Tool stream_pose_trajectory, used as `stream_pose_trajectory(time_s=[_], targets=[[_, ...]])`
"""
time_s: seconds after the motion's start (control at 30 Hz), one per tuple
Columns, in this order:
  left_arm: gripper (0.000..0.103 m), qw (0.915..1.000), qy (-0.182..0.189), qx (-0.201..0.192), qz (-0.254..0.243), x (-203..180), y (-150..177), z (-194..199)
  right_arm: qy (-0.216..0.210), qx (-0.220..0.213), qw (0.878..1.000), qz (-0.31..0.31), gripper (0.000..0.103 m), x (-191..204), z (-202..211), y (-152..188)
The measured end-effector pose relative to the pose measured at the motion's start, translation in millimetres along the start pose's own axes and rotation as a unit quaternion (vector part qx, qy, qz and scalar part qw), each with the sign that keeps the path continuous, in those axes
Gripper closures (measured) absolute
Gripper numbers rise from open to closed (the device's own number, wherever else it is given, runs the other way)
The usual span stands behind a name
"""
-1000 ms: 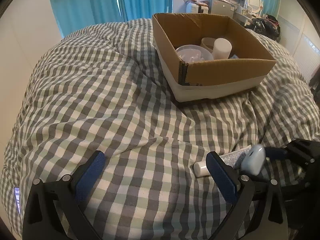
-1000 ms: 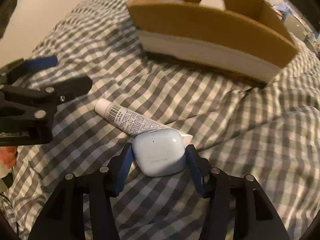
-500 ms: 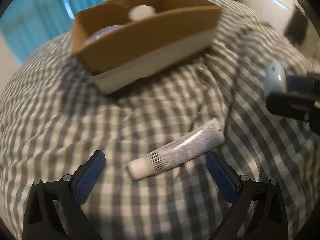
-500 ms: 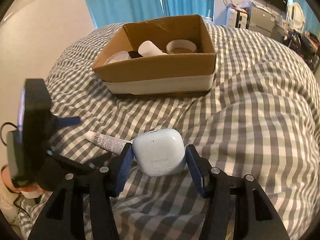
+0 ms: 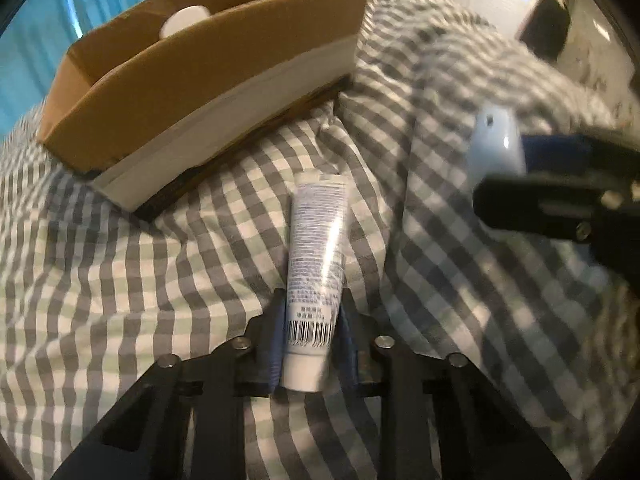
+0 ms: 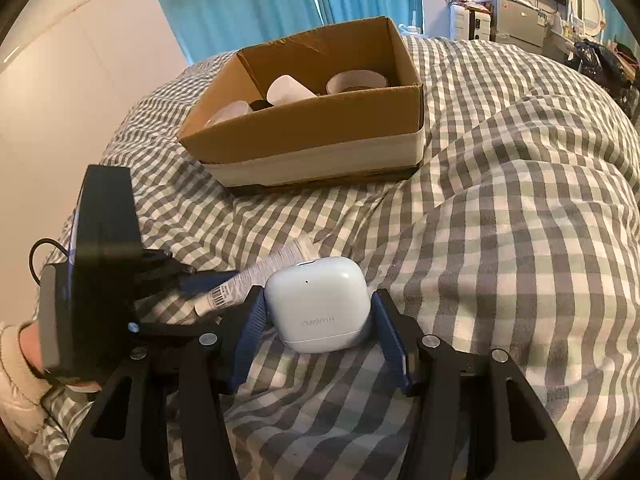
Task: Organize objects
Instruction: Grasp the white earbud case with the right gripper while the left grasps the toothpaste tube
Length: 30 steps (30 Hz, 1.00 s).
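Observation:
My left gripper (image 5: pixel 310 332) is shut on the capped end of a white tube (image 5: pixel 318 256) that lies on the checked bedspread, its crimped end towards the box. The tube also shows in the right wrist view (image 6: pixel 256 276). My right gripper (image 6: pixel 318 320) is shut on a pale blue earbud case (image 6: pixel 318 306) and holds it above the bed; the case shows blurred in the left wrist view (image 5: pixel 494 146). An open cardboard box (image 6: pixel 312 132) stands further back on the bed, also in the left wrist view (image 5: pixel 192 80).
The box holds a white bottle (image 6: pixel 288 90), a tape roll (image 6: pixel 356 80) and a clear bowl (image 6: pixel 230 114). The checked bedspread (image 6: pixel 500 220) is rumpled into soft folds. Blue curtains (image 6: pixel 248 4) and a cluttered desk (image 6: pixel 516 16) stand beyond the bed.
My left gripper swung round to the tube and closed on its capped end. My right gripper lifted the earbud case up and away from the tube.

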State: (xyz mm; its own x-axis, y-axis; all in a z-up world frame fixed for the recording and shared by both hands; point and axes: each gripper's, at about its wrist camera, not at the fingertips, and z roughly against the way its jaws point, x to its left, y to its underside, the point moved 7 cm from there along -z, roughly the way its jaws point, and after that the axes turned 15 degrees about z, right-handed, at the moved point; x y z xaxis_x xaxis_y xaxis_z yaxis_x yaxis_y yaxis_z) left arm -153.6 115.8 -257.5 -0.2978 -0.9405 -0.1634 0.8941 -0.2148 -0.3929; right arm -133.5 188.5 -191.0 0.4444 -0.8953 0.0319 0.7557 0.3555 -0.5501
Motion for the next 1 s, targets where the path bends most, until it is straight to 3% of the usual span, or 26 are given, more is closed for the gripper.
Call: stream_pose_trajectory(time_s=[0.1,0.43,0.8,1.0], targets=[[0.079,0.9995,0.017,-0.01,0.025,5,-2,14,0.008,-0.001,1.0,0.001,0.049,-1,1,1],[0.079,0.995,0.003,-0.055,0.083,28,6,59,0.042,-0.005,0.999,0.011,0.049,3,12,1],[0.079,0.9889,-0.008,-0.106,0.103,19,-6,103,0.061,-0.039,0.997,0.017,0.049,18,50,-7],[0.079,0.9844,-0.012,-0.136,0.111,19,-27,125,0.072,-0.062,0.995,0.036,0.049,26,68,-30]])
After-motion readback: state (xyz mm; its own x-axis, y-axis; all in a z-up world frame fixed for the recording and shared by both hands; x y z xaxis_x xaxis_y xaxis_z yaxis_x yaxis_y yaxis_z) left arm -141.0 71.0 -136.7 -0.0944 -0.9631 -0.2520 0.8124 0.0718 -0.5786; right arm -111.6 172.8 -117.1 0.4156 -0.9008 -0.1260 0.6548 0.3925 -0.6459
